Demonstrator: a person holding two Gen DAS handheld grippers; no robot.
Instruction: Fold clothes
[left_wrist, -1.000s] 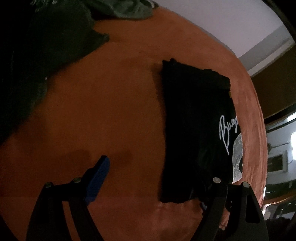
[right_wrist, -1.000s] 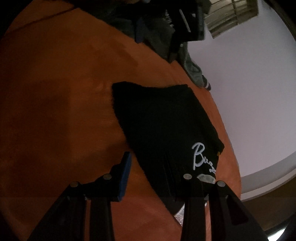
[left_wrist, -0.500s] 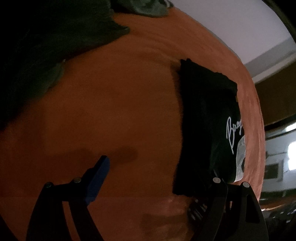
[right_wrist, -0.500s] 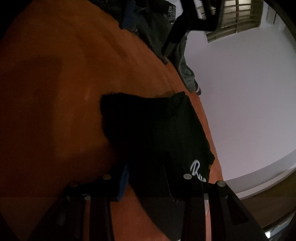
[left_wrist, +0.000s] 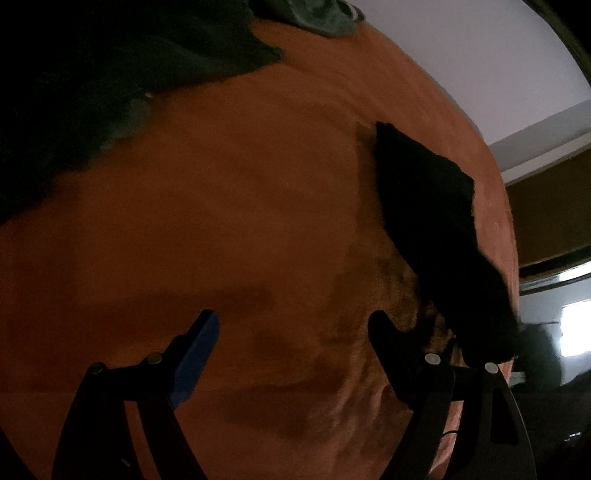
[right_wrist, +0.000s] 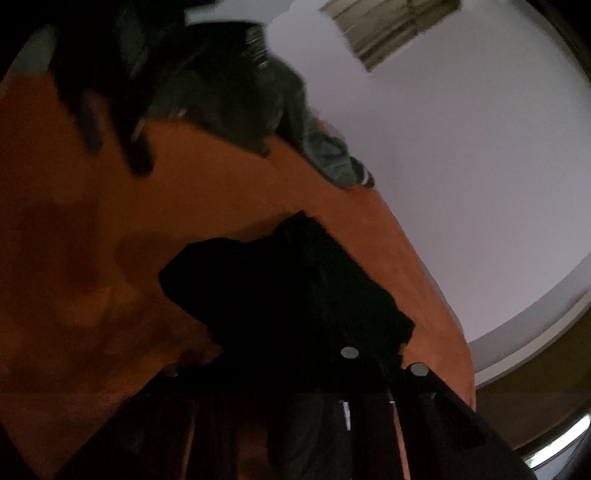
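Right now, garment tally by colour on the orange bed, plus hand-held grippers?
Black folded garment: 1, its near edge pinched by the right hand-held gripper, whose jaws have just been closing on it.
Grey-green garments, heaped at the far edge, pieces not separable: 1 pile.
Hand-held grippers: 2; the left hand-held gripper is open and empty.
Total: 4.

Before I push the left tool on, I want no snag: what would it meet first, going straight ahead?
Probably bare orange bed cover; nothing lies between the open left tool and it. The black shirt sits off to the right.
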